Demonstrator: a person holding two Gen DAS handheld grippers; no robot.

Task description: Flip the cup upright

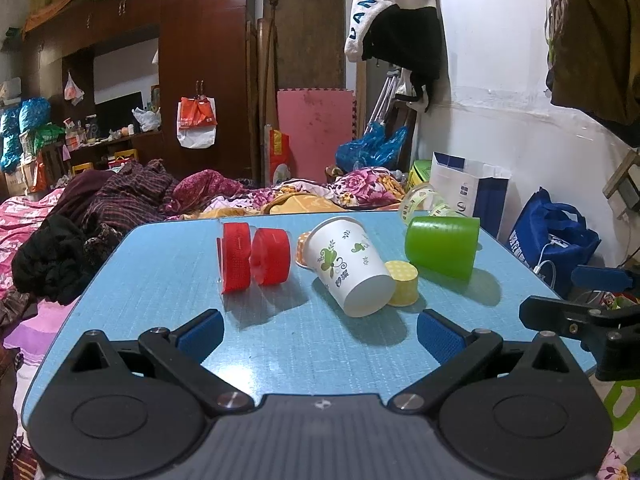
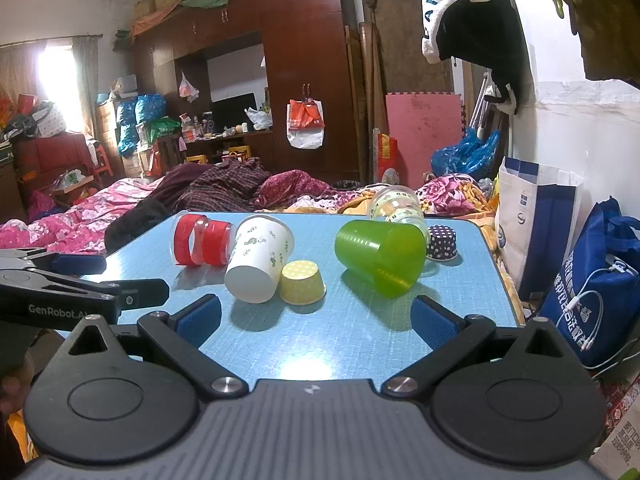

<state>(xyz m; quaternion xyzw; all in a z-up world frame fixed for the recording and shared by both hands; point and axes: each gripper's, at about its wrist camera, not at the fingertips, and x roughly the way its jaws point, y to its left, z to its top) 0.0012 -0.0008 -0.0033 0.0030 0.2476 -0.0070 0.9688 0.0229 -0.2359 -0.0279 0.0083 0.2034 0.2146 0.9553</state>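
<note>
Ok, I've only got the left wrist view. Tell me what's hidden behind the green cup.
Observer: A small dark polka-dot cup sits just behind the green cup, near the right edge of the table.
Operator: Now give me the state of the right fingers.
Observer: The right gripper is open and holds nothing. Its fingers are short of the green cup, which lies on its side.
</note>
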